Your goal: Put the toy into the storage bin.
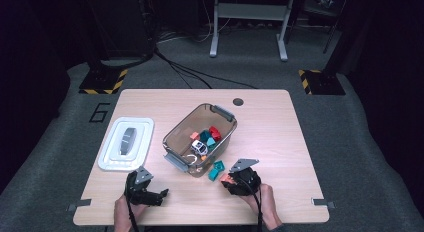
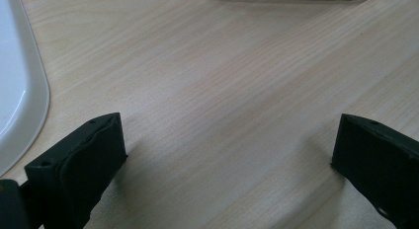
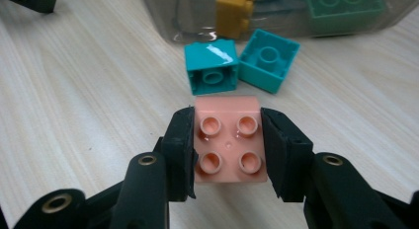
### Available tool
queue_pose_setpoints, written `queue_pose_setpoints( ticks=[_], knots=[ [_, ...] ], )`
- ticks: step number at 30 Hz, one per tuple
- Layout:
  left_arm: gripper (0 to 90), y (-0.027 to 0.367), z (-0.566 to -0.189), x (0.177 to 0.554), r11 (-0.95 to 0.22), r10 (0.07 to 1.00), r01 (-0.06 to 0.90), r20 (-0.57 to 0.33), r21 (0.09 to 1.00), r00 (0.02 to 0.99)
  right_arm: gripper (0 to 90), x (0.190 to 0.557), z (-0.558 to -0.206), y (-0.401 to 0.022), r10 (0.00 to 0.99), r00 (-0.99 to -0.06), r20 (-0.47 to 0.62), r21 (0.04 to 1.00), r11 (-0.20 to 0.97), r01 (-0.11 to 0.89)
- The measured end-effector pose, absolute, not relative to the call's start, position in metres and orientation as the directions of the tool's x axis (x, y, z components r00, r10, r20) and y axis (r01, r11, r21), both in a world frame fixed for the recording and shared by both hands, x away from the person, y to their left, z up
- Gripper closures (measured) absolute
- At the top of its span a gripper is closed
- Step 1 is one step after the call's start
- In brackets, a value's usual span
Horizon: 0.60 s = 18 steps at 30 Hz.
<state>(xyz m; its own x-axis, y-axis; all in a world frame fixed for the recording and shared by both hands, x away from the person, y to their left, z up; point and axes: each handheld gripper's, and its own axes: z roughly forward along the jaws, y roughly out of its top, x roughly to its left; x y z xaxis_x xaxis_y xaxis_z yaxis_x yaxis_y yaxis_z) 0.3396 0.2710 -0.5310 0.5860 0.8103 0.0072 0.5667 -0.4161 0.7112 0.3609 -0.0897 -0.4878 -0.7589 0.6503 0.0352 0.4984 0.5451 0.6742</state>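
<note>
- The pink brick (image 3: 228,145) sits clamped between the pads of our right tool (image 3: 228,155), studs facing the camera of the right gripper view, four of them in a square.
- In the high view the right tool (image 1: 231,181) is at about 5 o'clock on the bench (image 1: 280,142), and only a small salmon edge of the brick (image 1: 225,179) shows at its tip.
- We cannot tell whether the brick is lifted clear of the bench or resting on it.
- Just beyond the brick, toward 12 o'clock in the right gripper view, two teal bricks (image 3: 212,67) lie side by side on the bench with their hollow undersides turned toward us; the nearer one lies just beside the pink brick.
- Behind them stands the clear bin (image 1: 172,134), at the bench's centre, set at a slant, with grey handles at both ends.
- Inside it we see a yellow brick (image 3: 232,14), a green brick (image 3: 346,9), a red piece (image 1: 215,132) and a small white toy car (image 1: 199,147).
- The white lid (image 1: 112,159) lies flat at 9 o'clock, well apart from the bin.
- Our left tool (image 1: 162,194) rests at 7 o'clock, jaws spread wide with bare wood between them, and the lid's edge (image 2: 22,91) lies at 10 o'clock of it in the left gripper view.
</note>
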Motion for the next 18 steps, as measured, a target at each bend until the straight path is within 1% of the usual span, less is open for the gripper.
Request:
queue_pose_setpoints(
  ticks=[18],
  knots=[
    [0.0,0.271,-0.531,0.34,-0.416,0.81,0.567,0.007,0.711,0.586,58.6,0.386,-0.476,-0.119,0.733,-0.679,0.042,0.686,0.473,0.553]
  ],
)
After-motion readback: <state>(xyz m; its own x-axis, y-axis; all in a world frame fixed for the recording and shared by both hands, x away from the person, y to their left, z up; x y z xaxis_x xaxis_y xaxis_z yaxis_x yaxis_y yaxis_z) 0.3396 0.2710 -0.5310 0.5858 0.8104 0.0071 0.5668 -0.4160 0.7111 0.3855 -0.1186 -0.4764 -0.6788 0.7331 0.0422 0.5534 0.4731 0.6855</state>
